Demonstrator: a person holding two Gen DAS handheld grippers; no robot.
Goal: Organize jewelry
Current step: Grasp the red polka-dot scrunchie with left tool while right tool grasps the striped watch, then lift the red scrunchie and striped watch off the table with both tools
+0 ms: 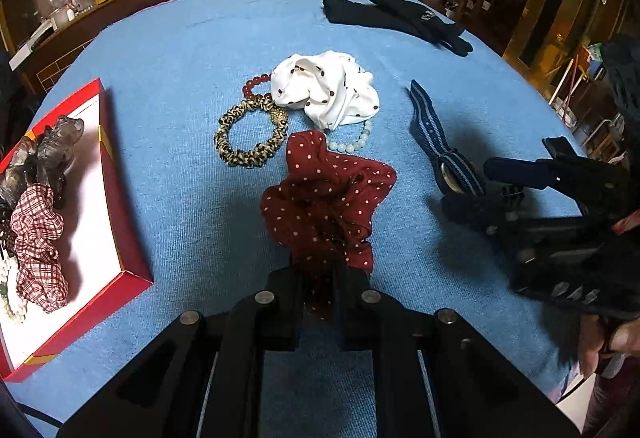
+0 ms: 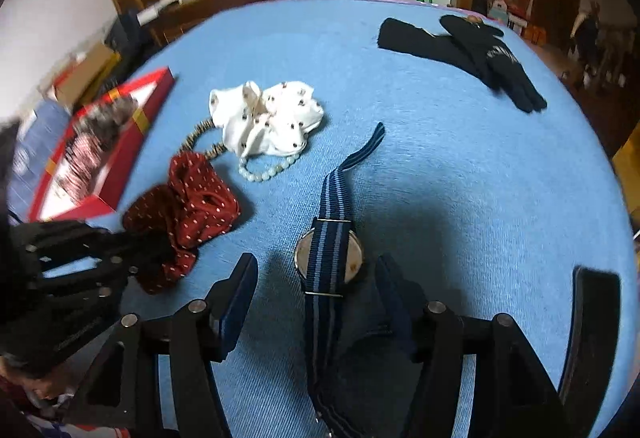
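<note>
Left gripper (image 1: 320, 278): clamped on the red dotted scrunchie (image 1: 328, 194).
Red box (image 1: 132, 270): off to its left.
Right gripper (image 2: 316, 278): spread wide, straddling the striped-strap watch (image 2: 329, 254); strap runs along the fingers.

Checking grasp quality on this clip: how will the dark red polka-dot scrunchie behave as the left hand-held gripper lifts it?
The dark red scrunchie is bunched cloth, so it will probably sag and droop from the left hand-held gripper. It looks light and unlikely to slip, roll or break.

Blue table (image 1: 180, 50) bears scrunchies (image 1: 326, 90), bracelets (image 1: 348, 146), watch (image 2: 329, 256), gloves (image 1: 400, 18), box (image 1: 128, 222).
</note>
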